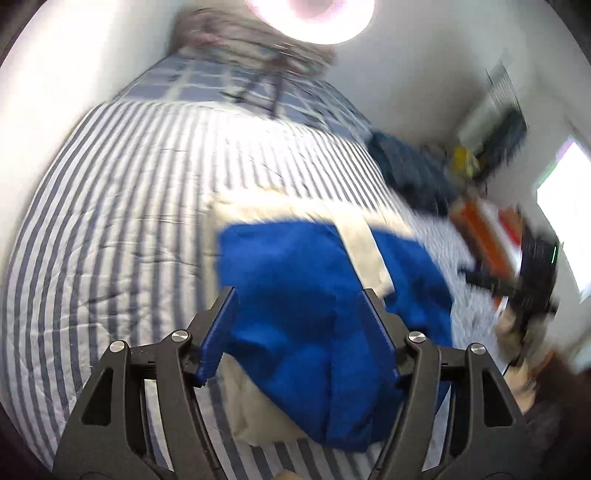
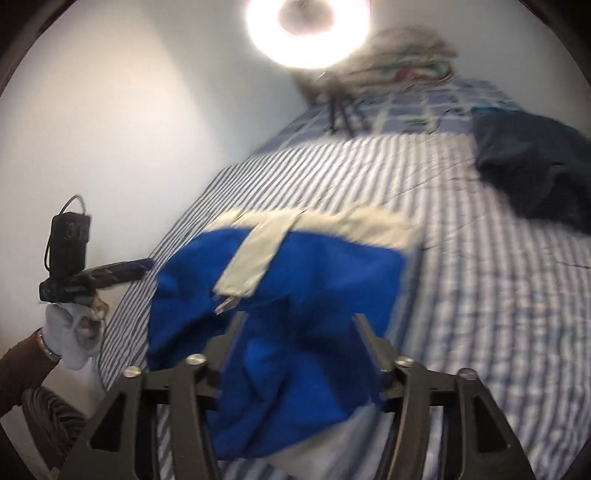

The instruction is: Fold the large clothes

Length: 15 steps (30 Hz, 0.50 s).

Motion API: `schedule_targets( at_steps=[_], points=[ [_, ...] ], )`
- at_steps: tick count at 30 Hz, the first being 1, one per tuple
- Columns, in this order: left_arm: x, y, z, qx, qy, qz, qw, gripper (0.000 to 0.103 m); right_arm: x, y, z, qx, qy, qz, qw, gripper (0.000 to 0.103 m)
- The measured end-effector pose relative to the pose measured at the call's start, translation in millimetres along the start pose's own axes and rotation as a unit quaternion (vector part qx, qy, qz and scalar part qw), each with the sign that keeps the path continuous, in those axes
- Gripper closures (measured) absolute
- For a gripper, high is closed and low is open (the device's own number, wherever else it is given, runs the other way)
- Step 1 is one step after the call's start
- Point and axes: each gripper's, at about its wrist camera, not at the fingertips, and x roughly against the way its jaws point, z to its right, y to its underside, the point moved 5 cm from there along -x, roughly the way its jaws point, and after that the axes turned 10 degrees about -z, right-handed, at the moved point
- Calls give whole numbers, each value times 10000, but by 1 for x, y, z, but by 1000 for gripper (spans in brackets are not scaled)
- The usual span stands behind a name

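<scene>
A blue and cream garment lies partly folded on the striped bed, with a cream strip across its top. My left gripper hovers over the blue cloth, jaws wide apart and pressing on nothing. My right gripper stands open too, above the near part of the same garment. The right wrist view shows the left gripper at the far left, held by a gloved hand. The right gripper is a dark blur at the right of the left wrist view.
A dark navy garment lies crumpled near the bed's far side. A pile of clothes and a tripod stand at the head, under a ring light. A white wall borders the bed.
</scene>
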Motion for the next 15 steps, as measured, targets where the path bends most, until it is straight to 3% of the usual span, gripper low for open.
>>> schedule_targets(
  at_steps=[1, 3, 5, 11, 15],
  points=[
    [2, -2, -13, 324, 179, -18, 9993, 33, 0, 1, 10, -135, 6, -1, 9999, 36],
    [-6, -5, -45, 1166, 737, -183, 9903, 32, -3, 3, 26, -407, -1, -35, 9992, 26],
    [-18, -5, -65, 1636, 1035, -302, 9806, 32, -9, 7, 42, -688, -33, -128, 9975, 25],
    [-51, 1, -87, 2128, 1529, -686, 9626, 32, -26, 10, 75, -1382, -625, -258, 9881, 20],
    [-64, 4, -93, 2252, 1753, -816, 9549, 32, -39, 14, 80, -1648, -1033, -290, 9805, 19]
  ],
)
